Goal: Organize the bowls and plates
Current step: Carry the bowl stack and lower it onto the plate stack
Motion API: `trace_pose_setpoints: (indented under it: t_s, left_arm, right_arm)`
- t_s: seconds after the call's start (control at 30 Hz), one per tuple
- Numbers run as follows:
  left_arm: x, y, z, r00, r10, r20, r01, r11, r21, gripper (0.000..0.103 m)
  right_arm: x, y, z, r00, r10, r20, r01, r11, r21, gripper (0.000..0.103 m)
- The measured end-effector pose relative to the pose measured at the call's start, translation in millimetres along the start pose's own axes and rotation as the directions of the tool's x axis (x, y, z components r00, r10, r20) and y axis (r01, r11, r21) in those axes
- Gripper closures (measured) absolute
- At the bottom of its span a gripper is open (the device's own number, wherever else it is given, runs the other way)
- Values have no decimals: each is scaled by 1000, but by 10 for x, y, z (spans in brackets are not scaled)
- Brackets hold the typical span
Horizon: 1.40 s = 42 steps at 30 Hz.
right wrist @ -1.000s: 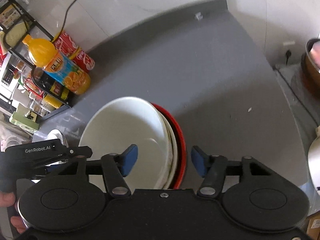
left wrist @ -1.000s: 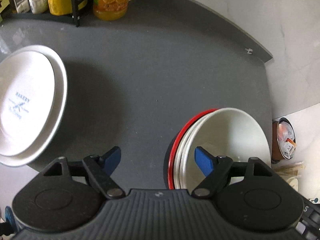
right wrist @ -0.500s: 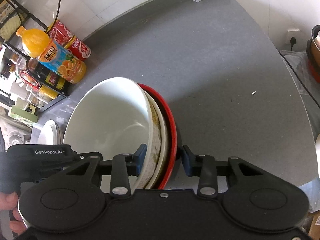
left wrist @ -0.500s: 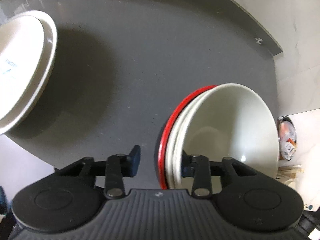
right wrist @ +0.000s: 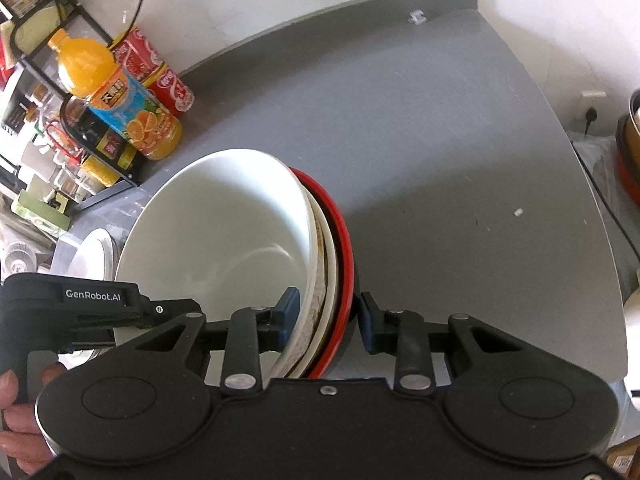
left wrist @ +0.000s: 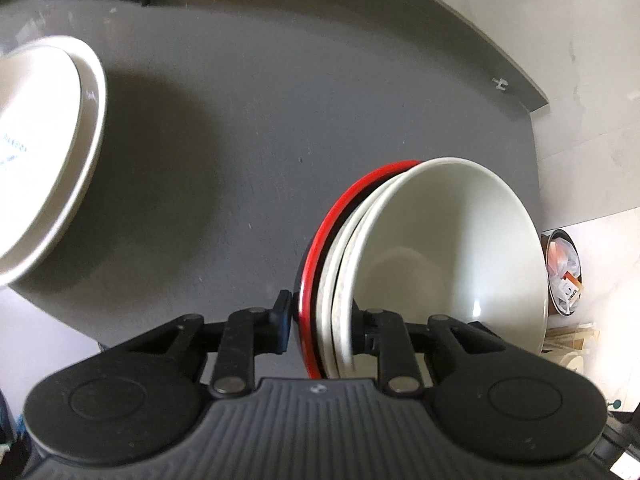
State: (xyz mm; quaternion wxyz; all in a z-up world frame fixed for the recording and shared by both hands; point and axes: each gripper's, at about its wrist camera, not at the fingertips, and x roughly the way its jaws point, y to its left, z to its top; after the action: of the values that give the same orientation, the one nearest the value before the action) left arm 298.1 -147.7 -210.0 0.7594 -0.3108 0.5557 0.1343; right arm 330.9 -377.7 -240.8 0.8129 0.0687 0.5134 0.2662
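The grey counter (right wrist: 440,152) carries everything you are working on, and it runs back to a raised lip along its far edge, under a pale wall.

On it, near the front edge, sits your stack of bowls (left wrist: 440,248): a white bowl on top, further pale rims nested beneath it, and a red-rimmed bowl (left wrist: 316,248) at the bottom. You have the stack pinched from both sides.

Your left gripper (left wrist: 320,316) is clamped on the stack's left rim, with one finger against the outside of the red-rimmed bowl and the other inside the white bowl.

Your right gripper (right wrist: 326,316) straddles the opposite rim. Its inner blue pad presses against the inside wall of the white bowl; the outer pad sits just beside the red rim, and you cannot tell from the right wrist view whether it touches.

Toward the counter's left edge lies a stack of white plates (left wrist: 48,152), the top one bearing blue print, well apart from the bowls.

At the far left corner an orange juice bottle (right wrist: 120,96) stands beside a red soda can (right wrist: 160,72) and a black wire rack (right wrist: 92,136) of jars.

Your hand (right wrist: 16,412) grips the left gripper's handle at the lower left of the right wrist view.
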Motion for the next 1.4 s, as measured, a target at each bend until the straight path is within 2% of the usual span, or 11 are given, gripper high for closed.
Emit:
trace_pose_setpoints:
  t_s: [0.23, 0.4, 1.03, 1.4]
  left_arm:
    - [-234, 220, 178, 999, -26, 35, 26, 1000, -6, 80]
    - [-400, 461, 305, 998, -18, 56, 19, 1000, -20, 80]
    - [-1123, 1784, 609, 990, 1, 143, 19, 990, -137, 80]
    - [-1225, 2337, 719, 990, 7, 141, 18, 985, -174, 80]
  right_arm:
    - [-43, 341, 88, 999, 5, 34, -4, 999, -41, 72]
    - [7, 673, 140, 999, 17, 43, -13, 997, -80, 72]
    - [335, 2103, 112, 995, 95, 25, -88, 973, -213, 72]
    - [558, 2605, 13, 996, 94, -6, -92, 967, -239, 72]
